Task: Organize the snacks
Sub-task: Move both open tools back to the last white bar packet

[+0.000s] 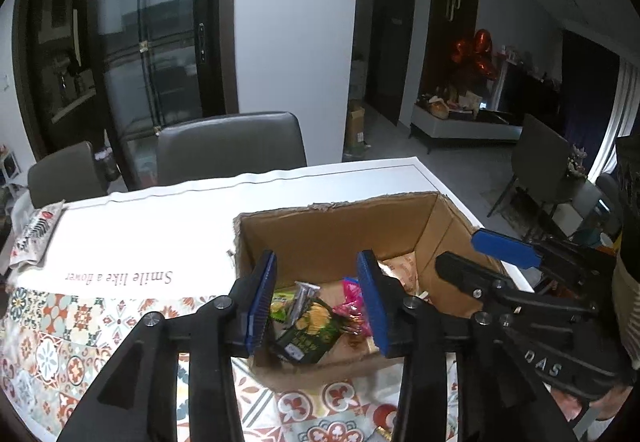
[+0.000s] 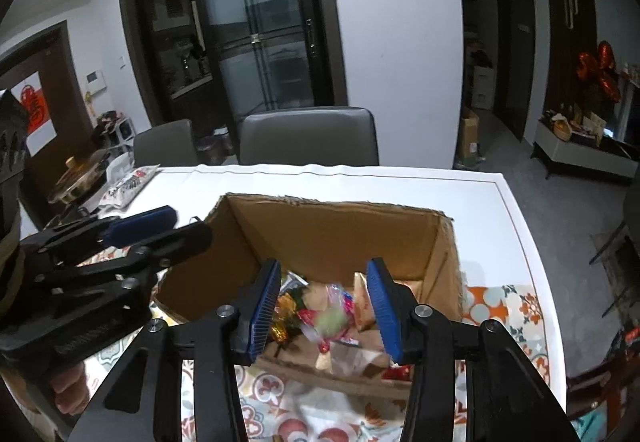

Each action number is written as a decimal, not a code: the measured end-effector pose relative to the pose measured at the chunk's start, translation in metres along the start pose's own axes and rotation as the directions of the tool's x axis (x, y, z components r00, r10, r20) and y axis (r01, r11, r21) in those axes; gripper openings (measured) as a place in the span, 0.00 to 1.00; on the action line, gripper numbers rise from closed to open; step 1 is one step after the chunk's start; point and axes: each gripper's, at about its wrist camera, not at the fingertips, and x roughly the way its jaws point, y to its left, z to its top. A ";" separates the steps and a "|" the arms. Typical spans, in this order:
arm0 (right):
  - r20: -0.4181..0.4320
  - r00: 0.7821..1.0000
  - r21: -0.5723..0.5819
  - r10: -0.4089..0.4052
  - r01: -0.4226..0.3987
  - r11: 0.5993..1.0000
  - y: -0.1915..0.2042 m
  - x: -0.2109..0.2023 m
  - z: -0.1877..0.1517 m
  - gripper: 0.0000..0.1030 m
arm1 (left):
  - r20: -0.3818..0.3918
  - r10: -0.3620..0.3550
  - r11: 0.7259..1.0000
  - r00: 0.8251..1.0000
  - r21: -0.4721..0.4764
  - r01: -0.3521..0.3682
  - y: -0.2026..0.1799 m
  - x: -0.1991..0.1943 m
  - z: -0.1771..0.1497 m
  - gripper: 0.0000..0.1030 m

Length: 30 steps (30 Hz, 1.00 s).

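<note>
While poised over cardboard box [image 1: 340, 226], left gripper [image 1: 316, 302] spread wide, empty; green snack packet [image 1: 310, 334] at 6 o'clock inside, pink wrapper [image 1: 352, 302] beside it; printed bag [image 1: 36, 234] out at 9 o'clock on table [image 1: 160, 226]. From right wrist: right gripper [image 2: 326, 312] likewise released above snacks [image 2: 332, 318], blurred. Judged step: choosing next item; calls for descent and pinch. Box floor mostly hidden.

The left wrist view looks forward and down along its own fingers, from close above the near edge of the cardboard box [image 1: 340, 234]. The right wrist view looks the same way from the box's right side, also close. Both views share the box [image 2: 332, 230], the white table [image 2: 480, 210], the grey chairs [image 1: 228, 142] and each other's gripper.
</note>
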 end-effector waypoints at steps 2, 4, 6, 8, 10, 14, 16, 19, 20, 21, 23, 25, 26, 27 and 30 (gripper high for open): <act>0.005 1.000 0.011 -0.021 0.021 1.000 -0.001 -0.007 -0.007 0.45 | 0.012 0.015 1.000 1.000 0.016 -0.015 -0.003 -0.011 -0.009 0.43; 0.012 0.999 0.015 -0.033 0.033 0.999 0.000 -0.018 -0.017 0.45 | 0.014 0.012 1.000 1.000 0.020 -0.012 -0.007 -0.020 -0.019 0.45; 0.022 0.999 0.022 -0.039 0.039 0.999 0.002 -0.027 -0.024 0.47 | 0.009 0.006 1.000 1.000 0.022 -0.006 -0.007 -0.026 -0.025 0.46; 0.032 0.999 0.029 -0.044 0.043 0.999 0.004 -0.038 -0.033 0.52 | 0.005 -0.008 1.000 1.000 0.022 0.008 -0.010 -0.035 -0.036 0.50; 0.036 0.998 0.032 -0.046 0.045 0.998 0.005 -0.047 -0.040 0.53 | -0.005 -0.024 0.999 1.000 0.037 0.024 -0.013 -0.042 -0.046 0.52; 0.040 0.997 0.023 -0.059 0.058 0.998 0.011 -0.062 -0.057 0.53 | -0.005 -0.029 0.998 1.000 0.059 0.029 -0.021 -0.055 -0.065 0.53; 0.034 0.996 0.018 -0.078 0.078 0.997 0.012 -0.067 -0.068 0.53 | -0.012 -0.031 0.997 0.999 0.066 0.032 -0.023 -0.057 -0.073 0.53; 0.007 0.997 0.032 -0.080 0.080 0.996 0.009 -0.070 -0.085 0.56 | -0.030 -0.037 0.996 0.999 0.086 0.039 -0.027 -0.058 -0.090 0.53; -0.002 0.997 0.033 -0.081 0.081 0.996 0.009 -0.070 -0.089 0.56 | -0.036 -0.042 0.995 0.998 0.092 0.045 -0.029 -0.057 -0.096 0.53; -0.014 0.997 0.031 -0.081 0.081 0.996 0.009 -0.069 -0.096 0.56 | -0.042 -0.046 0.994 0.998 0.097 0.050 -0.031 -0.057 -0.100 0.53; -0.038 0.996 0.042 -0.085 0.087 0.995 0.007 -0.067 -0.108 0.56 | -0.071 -0.064 0.993 0.995 0.093 0.071 -0.034 -0.053 -0.112 0.53; -0.060 0.995 0.057 -0.079 0.083 0.995 0.004 -0.063 -0.117 0.56 | -0.086 -0.073 0.993 0.994 0.083 0.080 -0.035 -0.050 -0.120 0.53; -0.080 0.994 0.065 -0.075 0.081 0.995 0.002 -0.060 -0.124 0.56 | -0.097 -0.079 0.993 0.992 0.081 0.087 -0.035 -0.048 -0.125 0.53; -0.093 0.993 0.067 -0.076 0.082 0.994 0.001 -0.058 -0.128 0.56 | -0.106 -0.084 0.992 0.991 0.081 0.093 -0.036 -0.046 -0.129 0.53; -0.118 0.989 0.073 -0.084 0.093 0.993 -0.002 -0.053 -0.142 0.56 | -0.137 -0.095 0.992 0.986 0.073 0.106 -0.040 -0.038 -0.140 0.53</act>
